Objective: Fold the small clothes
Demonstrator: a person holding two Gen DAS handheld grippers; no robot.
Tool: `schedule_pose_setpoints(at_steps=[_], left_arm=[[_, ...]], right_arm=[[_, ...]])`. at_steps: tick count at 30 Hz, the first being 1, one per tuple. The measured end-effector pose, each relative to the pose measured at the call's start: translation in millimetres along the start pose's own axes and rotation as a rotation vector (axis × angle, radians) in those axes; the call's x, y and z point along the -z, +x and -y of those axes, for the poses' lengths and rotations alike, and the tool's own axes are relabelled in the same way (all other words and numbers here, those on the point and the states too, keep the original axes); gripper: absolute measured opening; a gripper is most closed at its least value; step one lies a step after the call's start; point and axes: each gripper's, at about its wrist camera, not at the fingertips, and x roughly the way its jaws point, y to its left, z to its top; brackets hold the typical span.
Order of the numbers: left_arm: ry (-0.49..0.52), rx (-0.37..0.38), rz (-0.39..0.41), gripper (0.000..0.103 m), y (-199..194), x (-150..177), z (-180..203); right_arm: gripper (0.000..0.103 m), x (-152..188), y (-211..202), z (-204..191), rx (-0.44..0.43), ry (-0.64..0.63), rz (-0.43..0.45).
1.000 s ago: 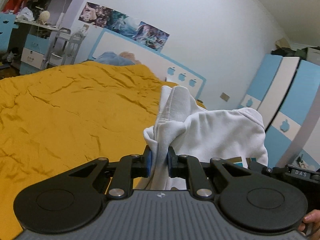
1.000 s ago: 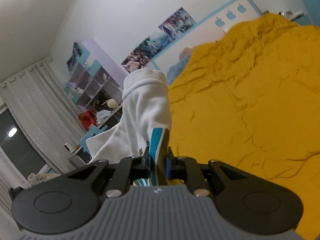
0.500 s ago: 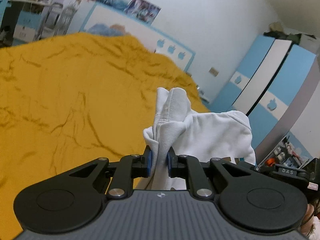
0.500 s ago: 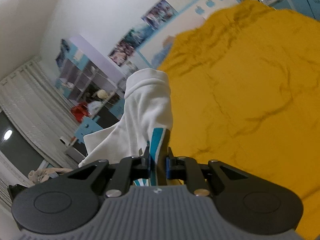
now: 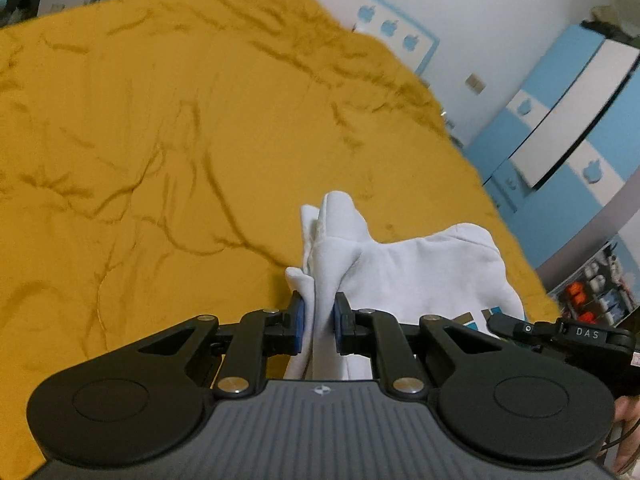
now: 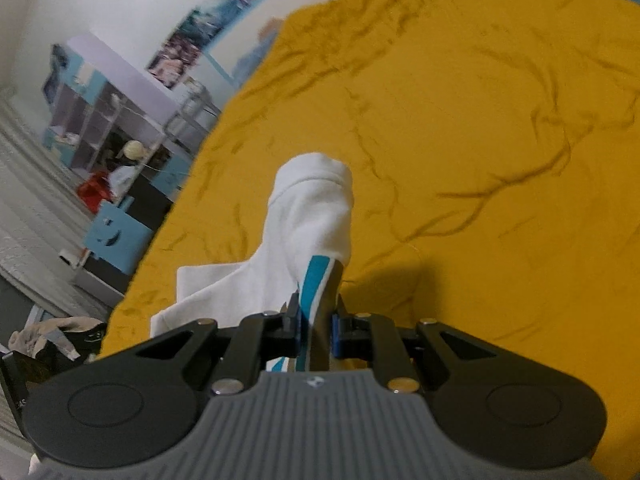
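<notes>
A small white garment (image 5: pixel 420 268) with teal and brown print hangs between both grippers above a yellow bedspread (image 5: pixel 160 140). My left gripper (image 5: pixel 318 322) is shut on a bunched white edge of it; the cloth stretches off to the right toward the other tool (image 5: pixel 576 334). In the right wrist view, my right gripper (image 6: pixel 316 322) is shut on another edge of the white garment (image 6: pixel 308 208), at a teal stripe (image 6: pixel 314 280), with a rolled end sticking up past the fingertips. The garment's lower part is hidden behind the gripper bodies.
The wrinkled yellow bedspread (image 6: pixel 480 140) fills most of both views. Blue and white wardrobes (image 5: pixel 568 120) stand past the bed's right edge. Shelves and a blue desk (image 6: pixel 108 152) sit beyond the left edge. A hand (image 5: pixel 624 420) shows at the lower right.
Both grippers have sunk and tipped downward toward the bedspread, still holding the garment. The walls and headboard have slid up out of view, and the bed now fills the frames.
</notes>
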Motion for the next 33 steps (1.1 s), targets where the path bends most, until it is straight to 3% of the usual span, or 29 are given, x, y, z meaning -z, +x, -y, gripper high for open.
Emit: schedule_pose_setpoints(at_steps=[7, 11, 15, 21, 27, 33], left_arm=[[-0.056, -0.034, -0.083, 0.015, 30, 11, -31], [-0.036, -0.055, -0.103, 0.022, 31, 9, -31], [0.034, -0.140, -0.093, 0.026, 16, 4, -23], [0.100, -0.232, -0.064, 0.025, -12, 9, -12], [0.194, -0.174, -0.031, 0.025, -47, 20, 16], [0.341, -0.088, -0.048, 0.025, -83, 46, 57]], right_arm=[[0.008, 0, 38, 32, 0.058, 0.073, -0.059], [0.010, 1, 47, 43, 0.077, 0.110, -0.071], [0.013, 2, 44, 34, 0.120, 0.067, -0.064], [0.017, 5, 17, 17, 0.224, -0.058, -0.019], [0.017, 25, -29, -10, 0.273, -0.236, 0.032], [0.017, 77, -65, -43, 0.273, -0.452, 0.028]])
